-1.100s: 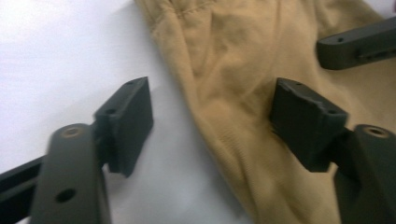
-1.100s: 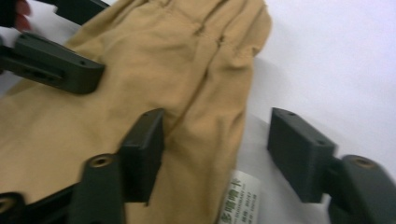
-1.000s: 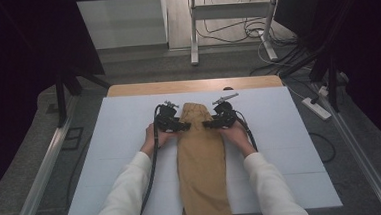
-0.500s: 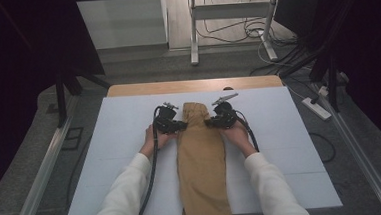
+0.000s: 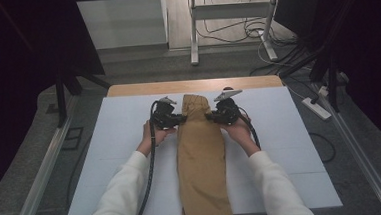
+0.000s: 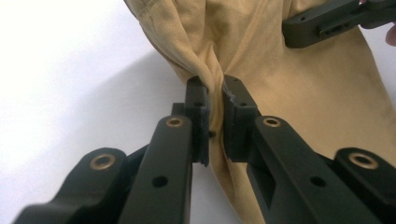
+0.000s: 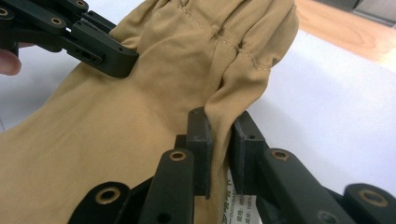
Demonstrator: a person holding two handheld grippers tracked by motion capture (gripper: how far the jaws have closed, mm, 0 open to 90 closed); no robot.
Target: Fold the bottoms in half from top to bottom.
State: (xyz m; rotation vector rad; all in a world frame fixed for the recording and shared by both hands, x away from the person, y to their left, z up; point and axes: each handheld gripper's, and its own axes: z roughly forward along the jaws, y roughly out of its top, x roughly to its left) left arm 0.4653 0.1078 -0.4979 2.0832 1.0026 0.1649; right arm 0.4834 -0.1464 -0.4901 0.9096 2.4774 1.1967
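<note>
Left hand (image 5: 152,135): centre-left of the high view, white sleeve running in from the bottom edge.
Left gripper (image 5: 179,119): jaws nearly closed on a bunched fold at the garment's left edge — in the left gripper view (image 6: 215,99) cloth fills the narrow gap between them.
Tan garment (image 5: 201,157): long, folded, down the middle of the white table (image 5: 106,157); far end between the two grippers, near end over the bottom table edge.
Right gripper (image 5: 210,116): jaws pinching the garment's right edge — the right gripper view (image 7: 223,122) shows a fold clamped between them.
Right hand (image 5: 239,130): centre-right, behind its gripper.
</note>
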